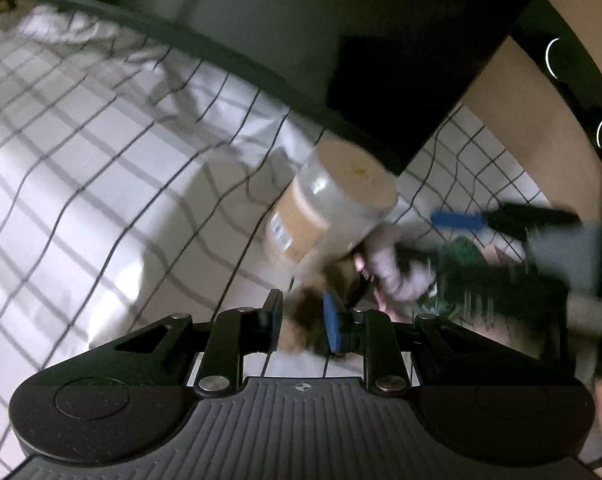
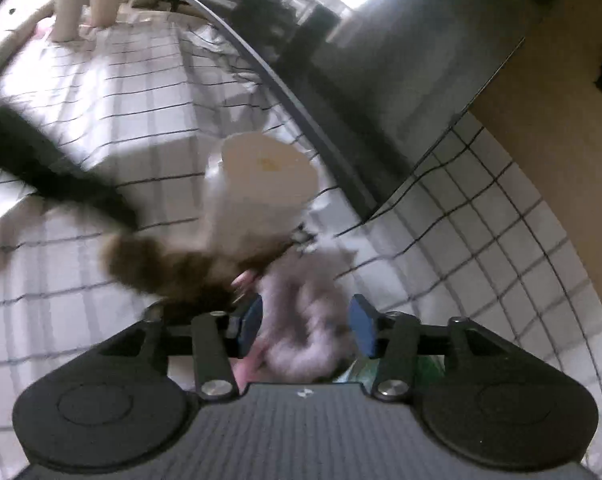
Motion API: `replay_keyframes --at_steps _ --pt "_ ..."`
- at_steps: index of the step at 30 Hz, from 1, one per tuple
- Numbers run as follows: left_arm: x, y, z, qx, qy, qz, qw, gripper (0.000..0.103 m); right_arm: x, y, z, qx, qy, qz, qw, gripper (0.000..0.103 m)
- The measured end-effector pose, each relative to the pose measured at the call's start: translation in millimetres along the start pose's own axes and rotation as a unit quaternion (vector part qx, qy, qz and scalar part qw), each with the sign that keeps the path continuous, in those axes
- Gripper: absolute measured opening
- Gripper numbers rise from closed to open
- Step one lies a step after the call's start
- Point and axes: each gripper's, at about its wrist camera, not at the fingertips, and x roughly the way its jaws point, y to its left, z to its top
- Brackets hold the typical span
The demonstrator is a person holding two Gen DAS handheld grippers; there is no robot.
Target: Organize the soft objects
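A brown furry soft object [image 1: 305, 320] sits between the jaws of my left gripper [image 1: 303, 324], which is shut on it. It also shows in the right wrist view [image 2: 161, 268], stretching left. A pale lilac fluffy soft object [image 2: 305, 320] lies between the jaws of my right gripper [image 2: 305, 328], which close on it; it shows in the left wrist view [image 1: 397, 268] too. Both soft objects hang from a clear jar with a cream lid [image 1: 333, 196], also in the right wrist view [image 2: 261, 188]. The frames are motion-blurred.
A white bed sheet with a black grid [image 1: 81, 160] covers the surface below. A dark curved headboard or panel [image 2: 341, 80] runs behind it. Cardboard tubes [image 2: 89, 0] stand at the far left. Something green [image 1: 465, 252] lies under the right gripper.
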Motion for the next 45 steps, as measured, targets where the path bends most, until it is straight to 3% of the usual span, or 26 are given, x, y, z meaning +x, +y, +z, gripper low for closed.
replay_keyframes --at_steps 4,5,6,7,10,12,14,20,24,26,28,29,32,35,36,39,40,43,45 --pt "8.1 -1.7 -20.0 -0.002 0.043 -0.042 0.9982 0.025 34.9 -52.7 25.8 0.086 0.041 0.038 0.995 0.047" --pt "11.8 -5.3 -25.1 0.001 0.051 -0.046 0.9976 0.025 43.8 -57.1 26.5 0.098 0.055 0.034 0.993 0.042" --pt "16.2 -9.1 -30.0 0.001 0.061 -0.050 0.9969 0.025 52.0 -60.1 26.8 0.103 0.068 0.033 0.992 0.030" --pt "19.7 -11.6 -34.4 -0.002 0.067 -0.055 0.9963 0.025 58.5 -58.4 24.8 0.101 0.081 0.034 0.991 0.024" --pt "25.3 -13.0 -40.1 -0.007 0.076 -0.058 0.9954 0.025 62.5 -42.3 11.2 0.092 0.111 0.056 0.988 0.022" --pt "24.6 -10.1 -38.7 -0.009 0.073 -0.051 0.9960 0.025 49.9 -26.4 1.5 0.089 0.109 0.068 0.988 0.022" --pt "21.6 -5.9 -36.0 -0.014 0.068 -0.042 0.9967 0.025 34.9 -15.3 -7.3 0.099 0.106 0.093 0.985 0.022" --pt "18.8 -15.9 -31.0 0.002 0.068 -0.041 0.9968 0.025 6.0 9.1 -37.6 0.170 0.109 0.185 0.962 0.022" --pt "24.4 -35.2 -35.8 0.017 0.084 -0.043 0.9953 0.025 -11.6 14.7 -65.0 0.205 0.103 0.154 0.961 0.022" --pt "26.4 -38.4 -37.2 0.012 0.085 -0.037 0.9956 0.025 -30.2 10.3 -76.3 0.216 0.079 0.130 0.964 0.023" --pt "27.3 -37.4 -36.3 -0.003 0.078 -0.020 0.9967 0.025 -46.7 9.0 -80.7 0.209 0.052 0.120 0.969 0.038" --pt "25.5 -34.9 -35.0 -0.008 0.075 -0.013 0.9971 0.025 -52.1 10.6 -81.7 0.207 0.041 0.124 0.969 0.040" --pt "18.1 -28.4 -30.8 -0.013 0.064 0.011 0.9978 0.025 -41.1 17.4 -79.9 0.214 0.035 0.159 0.963 0.040" --pt "6.4 -17.6 -29.6 -0.016 0.056 0.038 0.9976 0.025 -18.4 36.9 -76.3 0.226 0.064 0.180 0.955 0.041" --pt "3.5 -14.8 -30.0 -0.018 0.056 0.043 0.9973 0.025 -14.8 45.4 -74.2 0.226 0.069 0.199 0.951 0.045" --pt "-0.2 -12.8 -34.0 -0.009 0.060 0.052 0.9968 0.025 -26.6 61.6 -66.7 0.202 0.041 0.268 0.941 0.045" --pt "0.8 -17.2 -35.5 0.001 0.061 0.055 0.9967 0.025 -31.6 64.6 -66.2 0.193 0.034 0.272 0.942 0.045" --pt "5.2 -37.0 -40.4 0.055 0.064 0.049 0.9953 0.025 -41.5 61.7 -75.5 0.180 0.031 0.229 0.956 0.045" --pt "11.3 -55.4 -46.1 0.117 0.069 0.051 0.9894 0.025 -44.7 50.7 -89.9 0.196 0.036 0.190 0.961 0.045"
